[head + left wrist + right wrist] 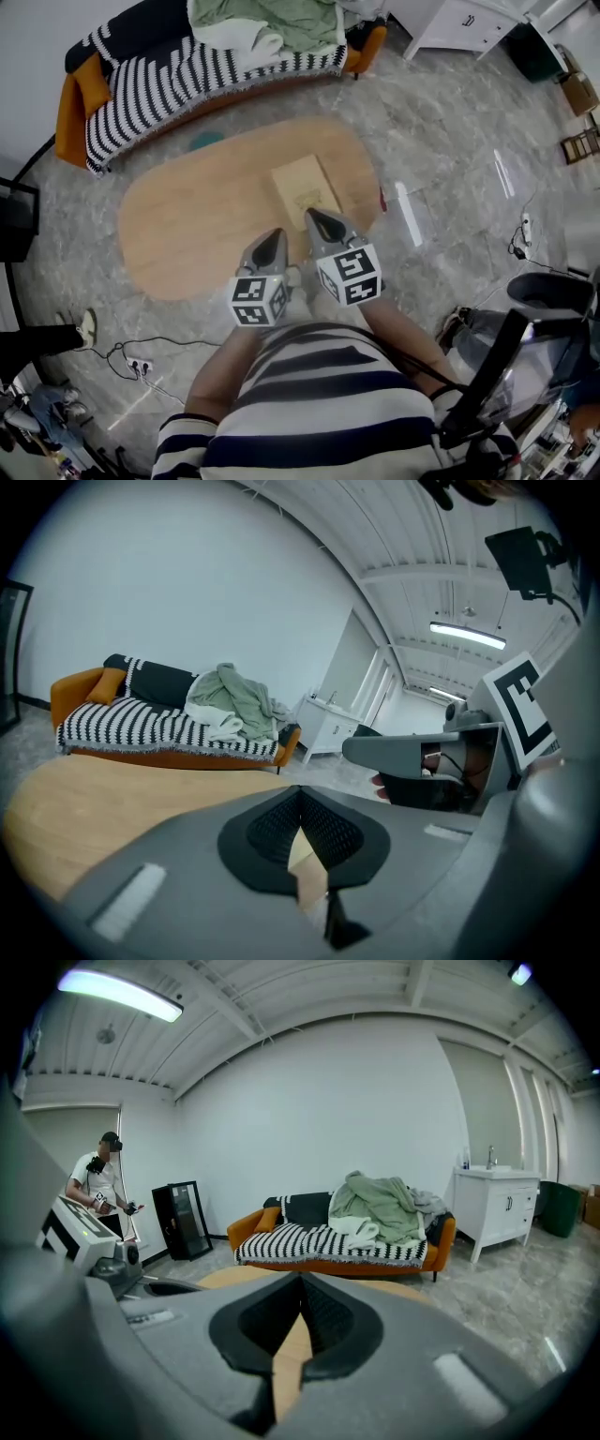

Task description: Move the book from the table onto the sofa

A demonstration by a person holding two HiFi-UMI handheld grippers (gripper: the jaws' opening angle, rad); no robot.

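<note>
At lower middle of the head view, held side by side above the near edge of the wooden counter (206, 220): left claw (276, 236) and right claw (314, 217). Both pressed together, pinching nothing; in each gripper view only a thin slit at the tips. Lying flat on the counter, right of its centre, just above the claw tips in the frame: tan book (305, 183). Right claw tip overlapping the book's near edge; contact not possible to tell. At upper left, apart from the counter: orange sofa (67, 122) with striped cover (169, 80) and green cloth (281, 23) heaped on it.
</note>
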